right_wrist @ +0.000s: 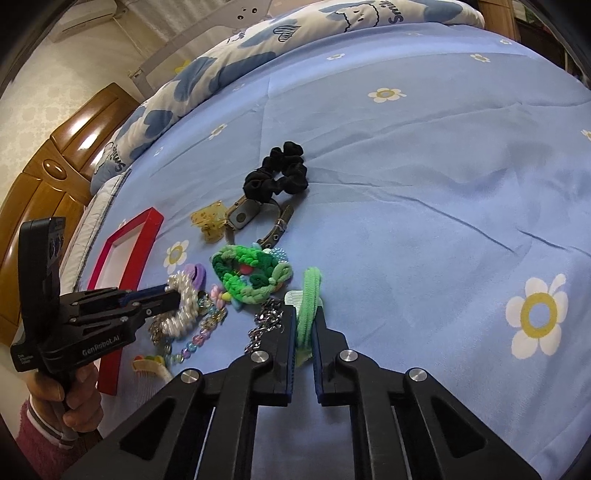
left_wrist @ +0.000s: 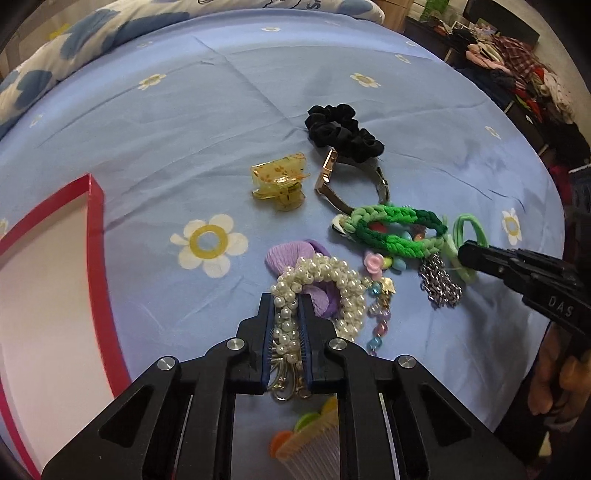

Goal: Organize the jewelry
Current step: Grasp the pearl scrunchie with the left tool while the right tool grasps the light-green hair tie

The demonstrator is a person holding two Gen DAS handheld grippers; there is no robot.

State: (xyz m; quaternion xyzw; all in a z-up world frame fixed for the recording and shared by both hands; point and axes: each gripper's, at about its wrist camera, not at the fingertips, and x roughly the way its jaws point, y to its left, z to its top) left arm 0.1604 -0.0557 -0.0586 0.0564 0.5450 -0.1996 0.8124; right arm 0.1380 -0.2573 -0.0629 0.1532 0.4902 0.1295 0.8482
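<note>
Pearl bracelet pinched between left fingers (bed).

Black left hand-held gripper lettered GenRobot.AI, blue pads, silver screws, pink striped-cuff sleeve

Flowered bedsheet (blue), clothes heap

Home bedroom: flowered blue bedsheet, quilt, wooden headboard.
</note>
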